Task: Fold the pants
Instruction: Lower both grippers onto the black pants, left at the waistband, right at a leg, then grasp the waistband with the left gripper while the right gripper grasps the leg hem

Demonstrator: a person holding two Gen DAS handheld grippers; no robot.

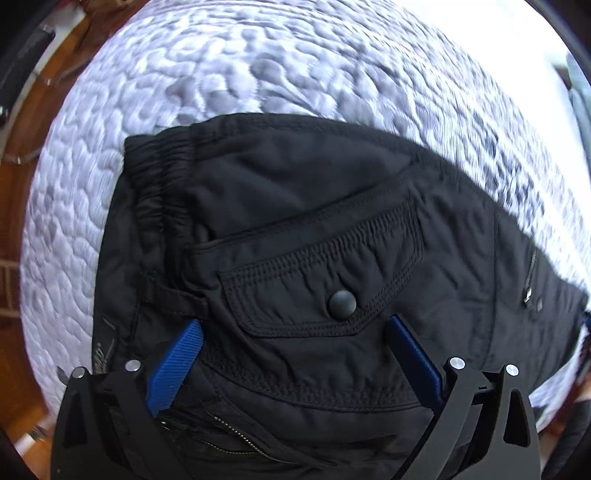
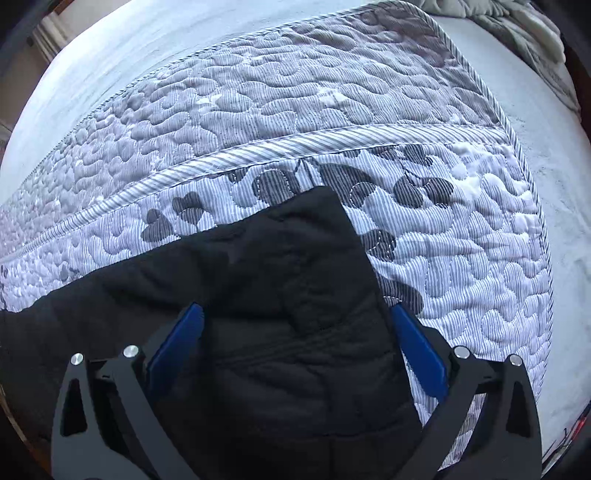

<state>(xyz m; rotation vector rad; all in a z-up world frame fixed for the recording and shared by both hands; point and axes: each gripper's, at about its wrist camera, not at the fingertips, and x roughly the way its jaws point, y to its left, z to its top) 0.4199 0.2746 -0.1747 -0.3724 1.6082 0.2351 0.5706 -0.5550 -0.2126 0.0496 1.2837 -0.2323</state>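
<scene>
Black pants [image 1: 314,221] lie on a quilted grey-white bedspread [image 1: 258,66]. The left wrist view shows the elastic waistband at upper left and a flap pocket with a round snap button [image 1: 342,304]. My left gripper [image 1: 295,325] is open, its blue pads either side of the pocket flap, just above the cloth. In the right wrist view the pants [image 2: 280,295] end in a folded corner pointing up. My right gripper [image 2: 295,314] is open over that end, with its right finger [image 2: 417,350] past the cloth edge over the bedspread [image 2: 295,92].
A wooden floor [image 1: 22,206] shows past the bed's left edge. A crumpled grey blanket [image 2: 517,22] lies at the far right corner. A plain white sheet [image 2: 561,221] borders the quilt on the right.
</scene>
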